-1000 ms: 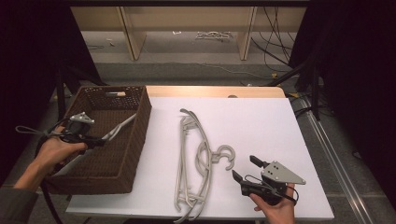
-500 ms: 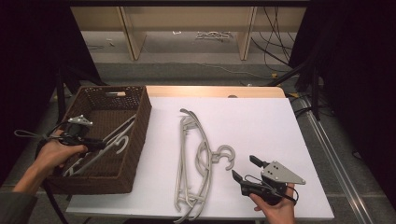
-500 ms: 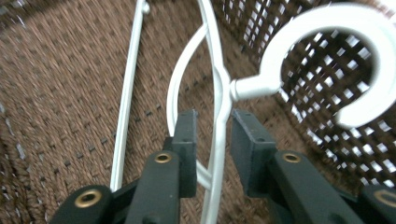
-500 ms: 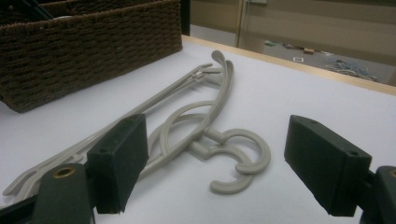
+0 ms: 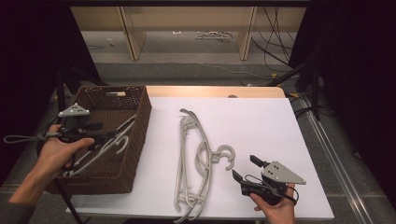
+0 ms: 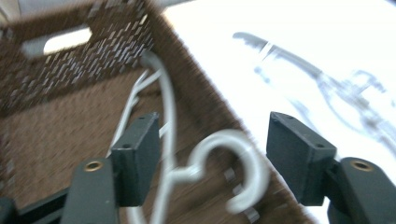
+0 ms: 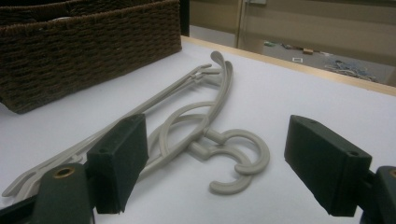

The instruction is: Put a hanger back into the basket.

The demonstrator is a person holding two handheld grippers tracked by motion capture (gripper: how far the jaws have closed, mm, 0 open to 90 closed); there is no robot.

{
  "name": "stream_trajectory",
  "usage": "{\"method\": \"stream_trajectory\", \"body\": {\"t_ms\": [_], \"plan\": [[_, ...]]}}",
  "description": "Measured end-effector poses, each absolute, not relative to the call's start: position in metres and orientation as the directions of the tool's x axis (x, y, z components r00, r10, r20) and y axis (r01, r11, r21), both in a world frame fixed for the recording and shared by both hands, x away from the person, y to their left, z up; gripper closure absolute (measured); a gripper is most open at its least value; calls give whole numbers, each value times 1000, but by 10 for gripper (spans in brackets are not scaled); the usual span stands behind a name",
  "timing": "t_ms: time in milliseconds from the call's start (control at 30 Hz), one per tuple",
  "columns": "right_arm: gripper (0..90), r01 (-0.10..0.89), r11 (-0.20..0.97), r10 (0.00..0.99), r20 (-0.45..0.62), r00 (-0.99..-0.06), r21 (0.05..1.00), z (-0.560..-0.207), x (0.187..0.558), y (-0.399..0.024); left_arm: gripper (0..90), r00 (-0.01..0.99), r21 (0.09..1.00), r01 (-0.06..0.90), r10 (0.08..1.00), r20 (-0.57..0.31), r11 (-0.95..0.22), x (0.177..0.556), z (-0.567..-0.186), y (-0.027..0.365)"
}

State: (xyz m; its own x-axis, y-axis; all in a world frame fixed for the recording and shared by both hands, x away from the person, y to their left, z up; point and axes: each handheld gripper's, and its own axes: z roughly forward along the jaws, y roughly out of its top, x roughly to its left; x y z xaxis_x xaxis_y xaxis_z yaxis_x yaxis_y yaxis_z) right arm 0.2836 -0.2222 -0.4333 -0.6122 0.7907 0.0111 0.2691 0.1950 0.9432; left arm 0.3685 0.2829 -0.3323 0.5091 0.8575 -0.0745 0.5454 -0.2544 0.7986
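Hanger [image 6: 205, 163] lay in the basket [image 5: 140, 135], loose between my left gripper's [image 6: 210, 158] fingers | jaws had just opened, so drop done | right gripper [image 7: 224, 163] open before the hanger pile [image 5: 196, 158].

Black jaws with brass screws, grey three-cornered plates, trailing cables.

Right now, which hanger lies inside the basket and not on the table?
The hanger under the left tool: it lies in the brown basket, with its hook near the right wall. The other hangers lie stacked on the white table.
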Motion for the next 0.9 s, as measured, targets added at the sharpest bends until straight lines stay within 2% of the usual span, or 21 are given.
{"method": "stream_trajectory", "body": {"t_ms": [100,200,333,700,833,867,900], "plan": [[222,269,193,791,13,-612,944,-433,283,-222,312,569,829,487,820,-64,-274,352,-323,250],[221,265,179,787,23,-617,947,-433,283,-222,305,598,852,476,791,-130,-219,342,-322,226],[220,269,192,790,14,-613,944,-432,283,-223,292,634,859,464,759,-151,-217,334,-327,201],[220,267,190,794,12,-608,945,-432,283,-223,256,661,862,453,734,-154,-226,330,-343,166],[220,264,189,794,11,-607,946,-432,283,-223,248,672,851,461,726,-147,-254,329,-352,154],[220,264,188,794,12,-608,946,-432,283,-223,245,692,857,433,712,-117,-279,331,-355,151],[220,266,191,795,10,-607,945,-432,283,-223,243,688,849,450,714,-132,-276,329,-359,146]]}}
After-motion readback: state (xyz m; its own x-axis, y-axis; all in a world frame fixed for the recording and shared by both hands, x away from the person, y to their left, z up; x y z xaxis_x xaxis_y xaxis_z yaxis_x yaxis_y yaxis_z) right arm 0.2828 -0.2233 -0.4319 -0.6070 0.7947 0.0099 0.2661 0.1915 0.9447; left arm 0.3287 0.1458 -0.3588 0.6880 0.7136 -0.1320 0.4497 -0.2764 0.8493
